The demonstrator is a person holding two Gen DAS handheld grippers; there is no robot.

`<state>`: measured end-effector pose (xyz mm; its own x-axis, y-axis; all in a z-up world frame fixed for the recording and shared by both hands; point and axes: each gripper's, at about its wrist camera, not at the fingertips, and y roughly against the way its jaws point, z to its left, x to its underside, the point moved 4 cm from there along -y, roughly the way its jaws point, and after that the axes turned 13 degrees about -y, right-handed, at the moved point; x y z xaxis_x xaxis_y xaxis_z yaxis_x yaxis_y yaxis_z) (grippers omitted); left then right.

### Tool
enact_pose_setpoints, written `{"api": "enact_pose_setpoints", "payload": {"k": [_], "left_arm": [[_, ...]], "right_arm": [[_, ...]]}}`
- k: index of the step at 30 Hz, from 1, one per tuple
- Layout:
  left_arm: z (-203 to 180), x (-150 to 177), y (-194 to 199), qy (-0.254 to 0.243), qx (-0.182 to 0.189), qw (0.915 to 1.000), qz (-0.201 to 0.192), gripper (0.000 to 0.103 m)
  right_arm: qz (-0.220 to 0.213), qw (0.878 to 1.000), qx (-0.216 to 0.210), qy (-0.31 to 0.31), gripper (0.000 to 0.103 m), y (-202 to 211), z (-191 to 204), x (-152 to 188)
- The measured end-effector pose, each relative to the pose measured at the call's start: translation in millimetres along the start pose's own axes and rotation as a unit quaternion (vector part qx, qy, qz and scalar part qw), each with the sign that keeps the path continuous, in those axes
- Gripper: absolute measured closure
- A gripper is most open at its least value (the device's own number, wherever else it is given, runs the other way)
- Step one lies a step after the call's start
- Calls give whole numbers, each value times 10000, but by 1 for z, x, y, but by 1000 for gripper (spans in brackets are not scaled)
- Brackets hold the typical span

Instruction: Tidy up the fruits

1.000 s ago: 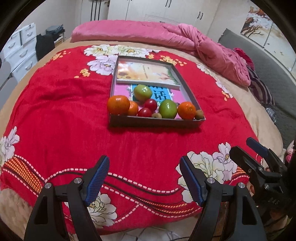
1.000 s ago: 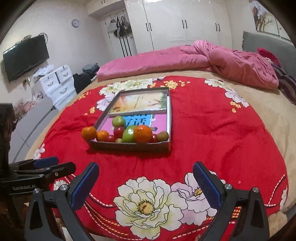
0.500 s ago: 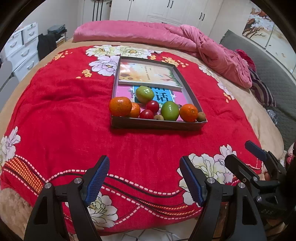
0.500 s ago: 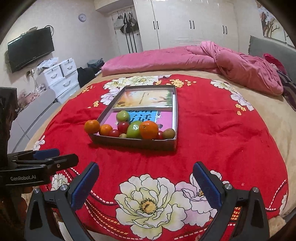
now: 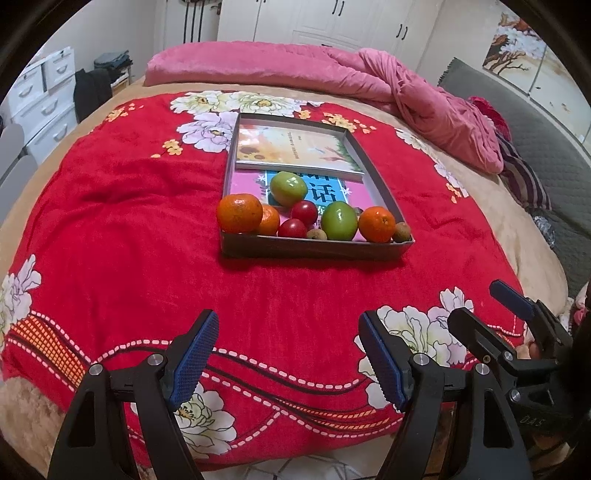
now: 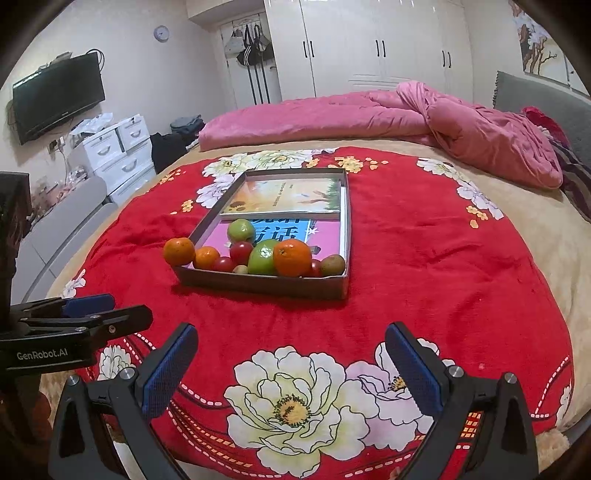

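A: Hovering over what?
B: Red blanket [image 5: 122,236]; left gripper [image 5: 286,354] and right gripper [image 6: 291,369] both spread wide, empty.
A: Fruits?
B: Fruits [image 5: 314,219] crowd the tray's [image 5: 314,251] near end, well beyond.

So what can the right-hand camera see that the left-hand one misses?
Only the right wrist view shows the black wall-mounted television and the round wall clock. Only the left wrist view shows the grey quilted headboard at length. Both share the shallow grey cardboard tray of oranges, green apples and small red fruits on the red flowered blanket.
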<state>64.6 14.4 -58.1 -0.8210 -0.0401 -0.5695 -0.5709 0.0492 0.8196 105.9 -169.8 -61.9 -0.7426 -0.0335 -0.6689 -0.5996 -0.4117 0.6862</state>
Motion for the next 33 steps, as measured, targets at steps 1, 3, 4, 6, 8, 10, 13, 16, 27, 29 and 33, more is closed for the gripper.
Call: {"api": "enact_pose_setpoints", "payload": {"k": [1,3,4,6,8,10,13,16,27,29,33], "left_arm": [[0,0,0,-3,0,10000,7,24],[-1,0,0,-2,23,10000,8,24],[-1,0,0,-2,25,10000,11,24],[-1,0,-1,-16,8,10000,11,24],[-1,0,-1,-4,23,10000,19,24],[0,0,-1,-6,7,10000,21,24],[-1,0,-1,3,11,10000,25,24],[-1,0,-2,12,2,10000,15,24],[2,1,-1,49,-24,10000,15,24],[2,0,0,58,-24,10000,16,24],[2,0,0,65,22,10000,-1,24]], "right_arm": [[-6,10000,1,-3,1,0,0,0],[-10,10000,4,-6,1,0,0,0],[-11,10000,-1,-4,1,0,0,0],[-2,10000,-5,2,1,-1,1,0],[2,10000,-5,6,1,-1,1,1],[-5,10000,-3,17,1,-1,1,1],[-8,10000,0,18,1,0,1,1],[-16,10000,0,21,1,0,1,1],[-15,10000,13,41,1,0,1,1],[-18,10000,6,34,1,0,2,1],[-14,10000,22,34,1,0,1,1]]}}
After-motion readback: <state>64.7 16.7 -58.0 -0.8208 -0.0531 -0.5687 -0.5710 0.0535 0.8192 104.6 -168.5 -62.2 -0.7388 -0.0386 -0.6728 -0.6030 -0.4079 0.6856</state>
